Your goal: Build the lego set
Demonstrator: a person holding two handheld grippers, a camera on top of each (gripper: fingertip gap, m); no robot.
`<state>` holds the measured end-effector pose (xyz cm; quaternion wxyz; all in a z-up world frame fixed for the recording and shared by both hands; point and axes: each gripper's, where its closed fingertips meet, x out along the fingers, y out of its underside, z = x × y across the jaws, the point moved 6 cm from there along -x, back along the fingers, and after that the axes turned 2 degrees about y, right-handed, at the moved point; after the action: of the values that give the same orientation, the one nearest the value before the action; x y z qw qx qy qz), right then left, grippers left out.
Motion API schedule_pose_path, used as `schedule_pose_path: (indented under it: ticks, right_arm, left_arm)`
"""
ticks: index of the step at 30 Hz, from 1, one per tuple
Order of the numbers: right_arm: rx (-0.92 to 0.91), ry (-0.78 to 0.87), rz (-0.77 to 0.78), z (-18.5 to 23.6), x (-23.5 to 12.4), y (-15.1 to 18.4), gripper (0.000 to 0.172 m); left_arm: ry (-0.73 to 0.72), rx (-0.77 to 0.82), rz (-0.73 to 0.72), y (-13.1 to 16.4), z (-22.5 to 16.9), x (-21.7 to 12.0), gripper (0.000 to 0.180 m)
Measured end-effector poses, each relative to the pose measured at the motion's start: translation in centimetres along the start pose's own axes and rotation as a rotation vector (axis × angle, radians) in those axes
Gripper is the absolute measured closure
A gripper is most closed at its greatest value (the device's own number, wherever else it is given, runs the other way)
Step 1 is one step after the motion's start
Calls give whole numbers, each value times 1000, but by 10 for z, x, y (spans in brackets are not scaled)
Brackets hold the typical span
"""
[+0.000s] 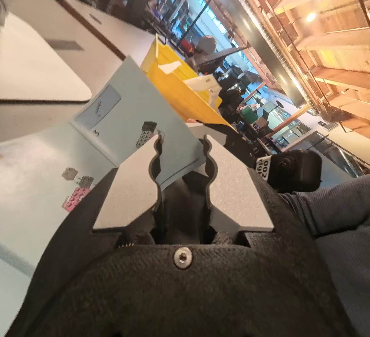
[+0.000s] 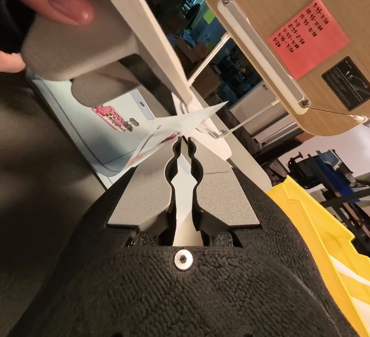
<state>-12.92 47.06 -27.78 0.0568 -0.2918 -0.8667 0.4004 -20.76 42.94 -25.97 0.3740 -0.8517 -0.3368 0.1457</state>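
Note:
A light blue brick-building instruction booklet (image 1: 130, 127) lies open on the table, with one page standing up. My left gripper (image 1: 182, 141) is open; the raised page's lower edge passes between its fingers, which do not press on it. My right gripper (image 2: 184, 139) is shut on the edge of that lifted page (image 2: 180, 123), which curls up and away from its fingertips. The open booklet (image 2: 90, 127) with a pink brick drawing lies behind it. The left gripper's grey finger (image 2: 96, 87) hangs over the booklet, with a person's thumb (image 2: 68, 3) on it. The right gripper's body (image 1: 290, 167) shows at the right.
A yellow bin (image 1: 180, 91) holding white papers stands beyond the booklet and shows at the right in the right wrist view (image 2: 320, 237). White tables (image 1: 30, 67) are at the left. A wooden panel with a red note (image 2: 308, 39) is overhead. A sleeve (image 1: 330, 207) is at the right. Tip to tip, the grippers are about 4 cm apart.

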Motion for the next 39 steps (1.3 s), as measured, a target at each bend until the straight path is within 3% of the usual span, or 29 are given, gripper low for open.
schedule_pose_path:
  ticks: [4, 10, 16, 36, 39]
  right_arm:
    - [-28, -11, -8, 3, -1, -2, 168]
    - [-23, -13, -9, 3, -1, -1, 169]
    - [-37, -10, -12, 4, -1, -2, 169]
    - [60, 37, 4, -12, -7, 8, 168]
    - [62, 112, 37, -21, -11, 13, 166]
  left_arm:
    - [38, -82, 20, 3, 2, 5, 137]
    - [132, -140, -4, 2, -3, 7, 167]
    - [132, -153, -4, 3, -3, 10, 180]
    - [31, -76, 14, 4, -1, 10, 180]
    - [30, -77, 11, 4, -1, 11, 180]
